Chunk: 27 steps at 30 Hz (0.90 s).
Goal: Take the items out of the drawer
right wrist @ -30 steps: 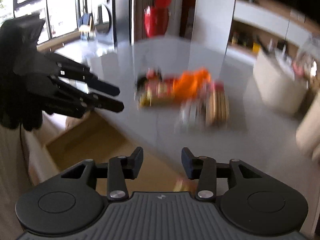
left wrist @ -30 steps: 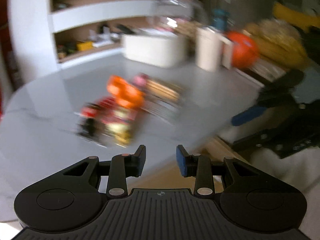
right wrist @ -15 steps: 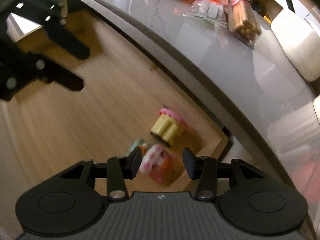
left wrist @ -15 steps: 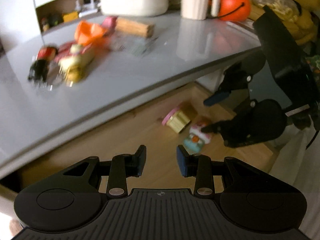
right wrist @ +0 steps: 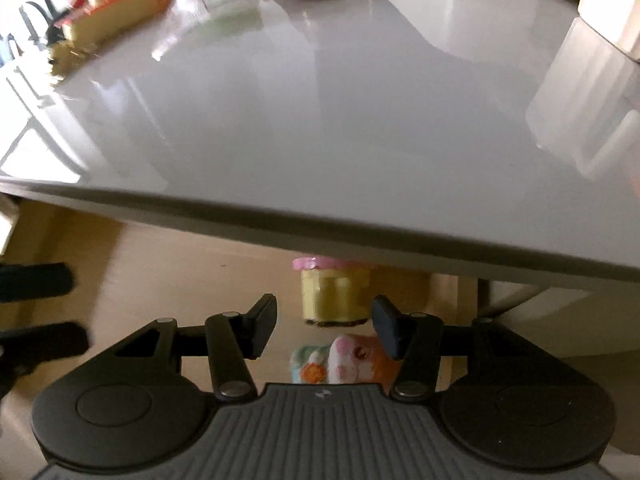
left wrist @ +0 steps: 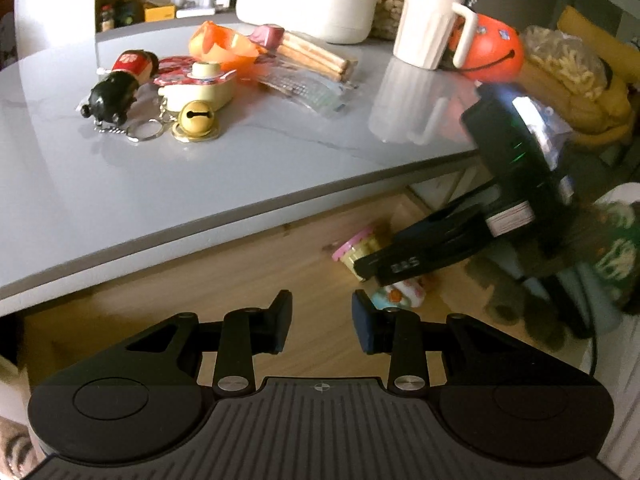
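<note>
Drawer (left wrist: 224, 280) is pulled out under the grey counter (left wrist: 224, 168). 2 items left inside, at its right end: yellow cupcake toy with pink top (right wrist: 334, 290) lying on its side, and a pink/teal cartoon toy (right wrist: 344, 364) just in front of it. Right gripper (right wrist: 324, 330) is low in the drawer, fingers spread, empty, the pink/teal toy sitting between and below the tips. Left gripper (left wrist: 322, 324) is also spread and empty, over bare drawer floor left of the toys. Counter top holds a keychain bell (left wrist: 198, 118), black figurine (left wrist: 112, 98), biscuit sticks pack (left wrist: 316, 56), cream mug (left wrist: 430, 26).
</note>
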Tool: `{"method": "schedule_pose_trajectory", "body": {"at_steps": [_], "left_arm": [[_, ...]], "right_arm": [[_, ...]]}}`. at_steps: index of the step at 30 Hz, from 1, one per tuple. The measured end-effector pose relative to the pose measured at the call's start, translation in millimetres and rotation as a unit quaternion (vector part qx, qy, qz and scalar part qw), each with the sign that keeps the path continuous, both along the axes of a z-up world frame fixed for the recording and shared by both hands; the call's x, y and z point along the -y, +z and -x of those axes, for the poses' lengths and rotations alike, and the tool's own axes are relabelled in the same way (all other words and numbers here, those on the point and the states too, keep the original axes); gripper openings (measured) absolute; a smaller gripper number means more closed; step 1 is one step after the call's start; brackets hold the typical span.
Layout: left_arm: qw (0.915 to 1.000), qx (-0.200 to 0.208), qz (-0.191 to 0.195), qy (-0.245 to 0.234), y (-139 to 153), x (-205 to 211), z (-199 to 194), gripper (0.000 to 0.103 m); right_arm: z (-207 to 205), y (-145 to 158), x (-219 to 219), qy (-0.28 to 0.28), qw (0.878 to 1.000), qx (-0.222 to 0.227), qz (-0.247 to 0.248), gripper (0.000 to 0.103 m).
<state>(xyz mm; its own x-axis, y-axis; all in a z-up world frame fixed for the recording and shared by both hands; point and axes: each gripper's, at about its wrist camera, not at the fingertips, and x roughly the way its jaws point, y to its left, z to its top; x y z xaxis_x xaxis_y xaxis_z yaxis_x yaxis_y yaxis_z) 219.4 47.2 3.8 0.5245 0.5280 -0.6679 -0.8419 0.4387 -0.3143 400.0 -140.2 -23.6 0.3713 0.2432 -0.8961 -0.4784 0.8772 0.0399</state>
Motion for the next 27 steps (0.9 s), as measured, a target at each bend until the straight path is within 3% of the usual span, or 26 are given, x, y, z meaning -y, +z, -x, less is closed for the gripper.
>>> {"method": "schedule_pose_trajectory", "body": {"at_steps": [4,6,9,13,17,20,23,27], "left_arm": [[0.9998,0.015,0.006,0.010,-1,-2,6,0.036],[0.9997,0.020,0.009,0.014,-1,-3,9,0.036],[0.9994,0.027,0.016,0.014,-3,-3,12,0.036],[0.9989,0.030,0.035,0.012,-7,-8,16,0.036],[0.9994,0.003,0.031,0.015,-7,-8,16,0.036],[0.9990,-0.012,0.036,0.023,-8,-10,20,0.036],[0.9981,-0.019,0.053,0.025,-12,-13,22,0.036],[0.9979,-0.018,0.059,0.019,-14,-14,21,0.036]], "right_arm": [[-6,-15,-3,-0.015,1.000,-0.005,0.014,0.050],[-9,-20,-2,-0.013,1.000,-0.008,0.014,0.041],[-8,-20,-3,0.004,1.000,-0.026,0.005,0.040],[6,-15,-13,0.071,0.993,-0.086,-0.030,0.040],[25,-12,-33,0.167,0.974,-0.146,-0.045,0.040],[37,1,-35,0.206,0.972,-0.112,-0.024,0.044],[46,20,-20,0.258,0.964,-0.066,0.002,0.053],[58,24,5,0.316,0.944,0.006,0.089,0.055]]}}
